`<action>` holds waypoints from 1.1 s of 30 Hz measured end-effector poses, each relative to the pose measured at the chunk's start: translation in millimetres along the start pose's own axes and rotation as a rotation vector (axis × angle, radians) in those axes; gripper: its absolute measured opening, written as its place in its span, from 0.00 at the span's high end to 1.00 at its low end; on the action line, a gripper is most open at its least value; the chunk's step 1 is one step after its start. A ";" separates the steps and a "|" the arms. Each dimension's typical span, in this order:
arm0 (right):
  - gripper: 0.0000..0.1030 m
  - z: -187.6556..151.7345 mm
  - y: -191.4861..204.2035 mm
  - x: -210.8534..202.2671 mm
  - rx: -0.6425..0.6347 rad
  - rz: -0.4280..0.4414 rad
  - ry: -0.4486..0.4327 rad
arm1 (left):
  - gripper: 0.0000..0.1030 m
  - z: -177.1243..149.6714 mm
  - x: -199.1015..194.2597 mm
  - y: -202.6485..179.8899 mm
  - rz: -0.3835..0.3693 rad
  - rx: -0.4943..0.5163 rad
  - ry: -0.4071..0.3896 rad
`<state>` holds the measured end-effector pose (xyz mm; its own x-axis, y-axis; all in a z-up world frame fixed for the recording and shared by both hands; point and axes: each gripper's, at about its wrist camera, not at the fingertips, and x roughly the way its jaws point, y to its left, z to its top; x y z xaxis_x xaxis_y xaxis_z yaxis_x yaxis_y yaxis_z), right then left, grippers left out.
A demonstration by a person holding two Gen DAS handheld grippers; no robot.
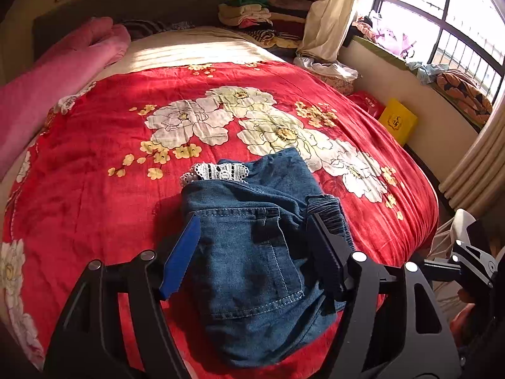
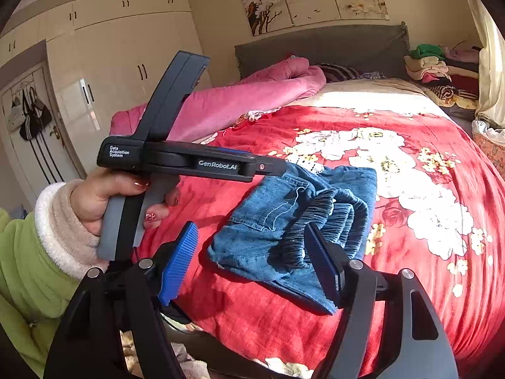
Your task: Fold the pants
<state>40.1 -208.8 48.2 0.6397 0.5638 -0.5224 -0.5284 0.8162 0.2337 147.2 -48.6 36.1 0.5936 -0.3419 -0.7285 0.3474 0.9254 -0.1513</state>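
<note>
One pair of jeans point(image 1: 252, 252), already folded into a compact bundle, lies on the red floral bedspread point(image 1: 94, 164) near the foot edge; long axis runs away toward the headboard, elastic waistband on the right side. Two grippers: left gripper point(image 1: 255, 259) hangs directly over the bundle, jaws wide, holding nothing; right gripper point(image 2: 252, 259) off to the side, also spread and empty. Left is nearer; task looks nearly done.
</note>
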 end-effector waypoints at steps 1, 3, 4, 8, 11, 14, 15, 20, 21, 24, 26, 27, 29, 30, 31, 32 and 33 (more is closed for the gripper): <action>0.32 0.4 -1.4 -2.0 0.003 -0.006 -0.006 | 0.39 -0.8 -1.9 -1.0 -0.001 0.000 -0.003; 0.30 0.9 -3.1 -5.9 0.008 -0.018 -0.017 | 0.37 -2.7 -5.9 -3.1 -0.001 -0.002 -0.010; 0.29 1.1 -4.3 -7.4 0.014 -0.024 -0.021 | 0.34 -4.0 -8.4 -4.1 -0.002 -0.001 -0.015; 0.27 1.5 -9.7 -11.2 0.031 -0.044 -0.035 | 0.31 -10.3 -16.1 -6.3 -0.002 -0.009 -0.026; 0.26 1.2 -12.7 -12.8 0.042 -0.057 -0.040 | 0.27 -14.7 -20.5 -6.2 0.003 -0.017 -0.033; 0.23 0.9 -14.8 -14.6 0.047 -0.073 -0.046 | 0.20 -18.9 -24.7 -5.0 0.012 -0.033 -0.040; 0.22 0.6 -15.8 -14.9 0.051 -0.078 -0.046 | 0.19 -20.6 -25.8 -4.7 0.016 -0.038 -0.043; 0.18 -1.1 -22.3 -13.2 0.076 -0.102 -0.040 | 0.15 -28.8 -28.6 -0.5 0.024 -0.061 -0.050; 0.18 -1.6 -24.2 -12.3 0.085 -0.110 -0.038 | 0.15 -30.5 -28.2 0.3 0.028 -0.063 -0.049; 0.16 -3.2 -31.4 -6.3 0.115 -0.136 -0.020 | 0.14 -36.2 -24.4 4.8 0.045 -0.072 -0.042; 0.15 -4.7 -38.2 0.5 0.137 -0.160 0.000 | 0.13 -40.5 -20.1 8.9 0.052 -0.083 -0.033; 0.15 -5.7 -42.6 4.6 0.151 -0.182 0.012 | 0.13 -42.5 -17.6 11.3 0.057 -0.089 -0.029; 0.14 -8.2 -52.7 14.2 0.186 -0.209 0.042 | 0.13 -47.0 -11.5 16.5 0.077 -0.098 -0.019; 0.14 -9.7 -57.8 18.8 0.203 -0.217 0.053 | 0.13 -49.2 -8.0 19.4 0.084 -0.105 -0.014; 0.14 -11.4 -62.8 24.0 0.219 -0.229 0.068 | 0.13 -51.4 -4.7 22.6 0.089 -0.113 -0.010; 0.14 -12.7 -67.4 29.2 0.233 -0.235 0.083 | 0.12 -53.8 -1.5 25.8 0.094 -0.122 -0.004; 0.14 -14.0 -71.9 34.1 0.249 -0.241 0.093 | 0.12 -55.7 2.1 29.0 0.097 -0.132 0.002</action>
<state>92.1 -250.0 2.0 0.6696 0.3470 -0.6567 -0.2091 0.9364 0.2817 118.1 -13.4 -7.0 0.6186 -0.2495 -0.7450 0.1900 0.9676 -0.1663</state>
